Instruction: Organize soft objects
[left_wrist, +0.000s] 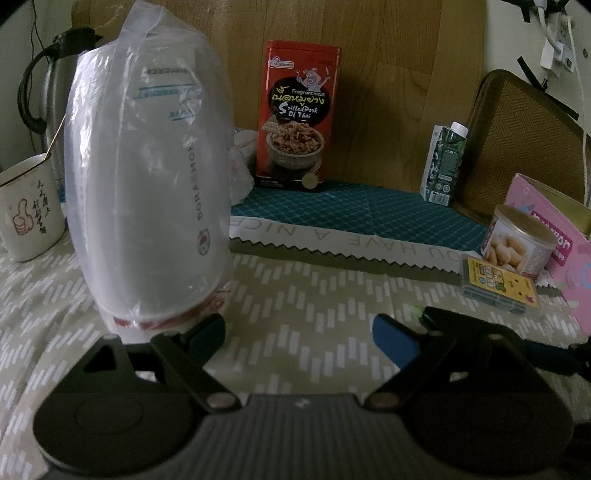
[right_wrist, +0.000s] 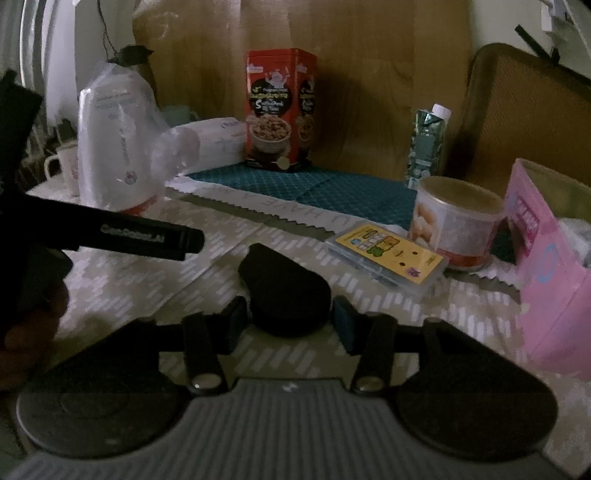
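While the right tongs (right_wrist: 288, 319) straddle a dark soft object (right_wrist: 286, 291) on the table (right_wrist: 122, 288), pads beside it without clearly pressing, the left tongs (left_wrist: 299, 330) gape empty nearby; beyond the object, the pink box (right_wrist: 546, 273) awaits: sorting looks barely begun.

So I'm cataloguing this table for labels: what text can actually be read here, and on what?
"Fragrant meat", "Spilled Pork Of Thai": red tin
"DORAEMON": bagged cup stack
"HAVE A NICE": teal mat edge, upside down
"GenRobot.AI": left gripper
Mug, carton, can, yellow case: unreadable.
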